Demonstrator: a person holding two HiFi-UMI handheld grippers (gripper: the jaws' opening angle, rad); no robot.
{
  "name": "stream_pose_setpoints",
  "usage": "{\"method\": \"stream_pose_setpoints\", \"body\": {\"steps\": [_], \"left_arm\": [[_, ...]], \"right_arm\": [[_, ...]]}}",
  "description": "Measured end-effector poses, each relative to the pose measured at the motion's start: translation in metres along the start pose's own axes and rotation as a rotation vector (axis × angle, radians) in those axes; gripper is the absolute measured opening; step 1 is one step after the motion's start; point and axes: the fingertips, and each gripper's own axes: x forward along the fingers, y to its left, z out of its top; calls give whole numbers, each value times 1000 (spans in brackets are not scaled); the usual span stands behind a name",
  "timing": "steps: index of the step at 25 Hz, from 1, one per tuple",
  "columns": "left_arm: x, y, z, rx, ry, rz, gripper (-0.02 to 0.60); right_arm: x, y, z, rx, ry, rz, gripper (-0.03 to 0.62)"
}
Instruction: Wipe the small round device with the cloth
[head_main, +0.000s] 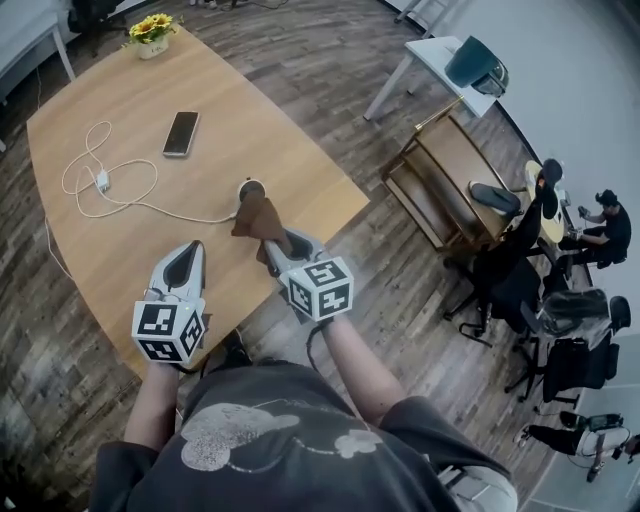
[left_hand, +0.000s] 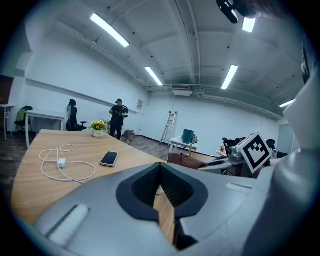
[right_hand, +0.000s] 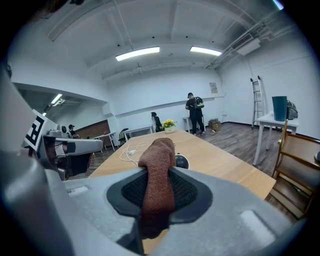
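Note:
A brown cloth (head_main: 258, 217) (right_hand: 158, 187) is pinched in my right gripper (head_main: 279, 244) (right_hand: 156, 186), which is shut on it above the table's near edge. The cloth's free end hangs over the small round dark device (head_main: 249, 188) (right_hand: 181, 161), which sits on the wooden table (head_main: 120, 240) just beyond the gripper. My left gripper (head_main: 184, 264) (left_hand: 161, 192) hovers at the near left with its jaws together and nothing between them. It is well short of the device.
A white charger with a looped cable (head_main: 102, 181) (left_hand: 62, 163) lies on the table's left; a phone (head_main: 181, 133) (left_hand: 109, 158) lies beyond it. A sunflower pot (head_main: 152, 35) stands at the far corner. Right of the table are a wooden bench (head_main: 450, 180) and office chairs (head_main: 560, 350) with seated people.

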Motion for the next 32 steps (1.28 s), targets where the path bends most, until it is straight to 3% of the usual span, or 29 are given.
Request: {"method": "stream_pose_setpoints", "body": {"steps": [7, 13, 22, 28, 32], "left_arm": [[16, 22, -6, -21, 32, -34, 18], [21, 30, -9, -24, 48, -1, 18], [27, 34, -14, -40, 62, 70, 18], [37, 25, -11, -39, 58, 76, 18], [43, 20, -8, -33, 50, 81, 18]], "right_arm": [[49, -1, 6, 7, 78, -7, 81], [67, -21, 1, 29, 132, -27, 81], [62, -66, -9, 59, 170, -77, 81], [49, -103, -9, 66, 175, -135, 81], [36, -103, 2, 61, 134, -108, 81]]}}
